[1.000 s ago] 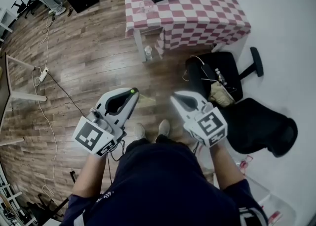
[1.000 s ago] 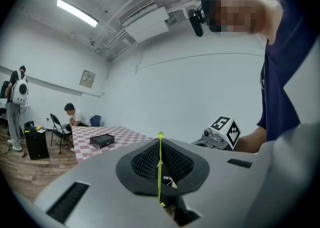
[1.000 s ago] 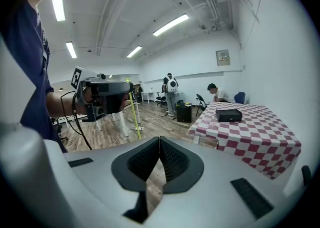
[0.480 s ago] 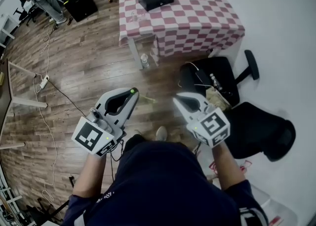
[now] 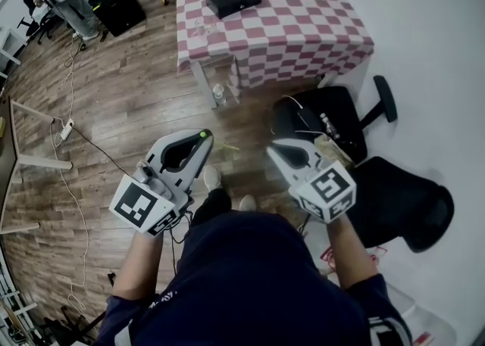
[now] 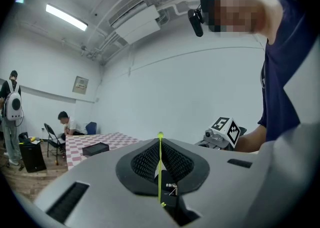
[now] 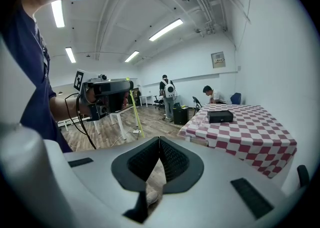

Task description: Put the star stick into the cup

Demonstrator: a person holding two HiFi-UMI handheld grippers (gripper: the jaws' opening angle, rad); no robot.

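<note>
**Star stick clamped in the left tongs, table well ahead**

The left gripper is closed on the thin yellow-green star stick. The stick crosses its jaws upright, with the green tip on top and the long tail hanging floorward. The right gripper has its jaws together on nothing. The checkered table lies well apart, at upper centre of the head view. I cannot single out a cup there.

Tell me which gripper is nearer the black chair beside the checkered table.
Right. The right gripper hangs just left of the black chair in the head view; the left gripper, shut on the yellow-green stick, sits farther left, over the wood floor.
</note>
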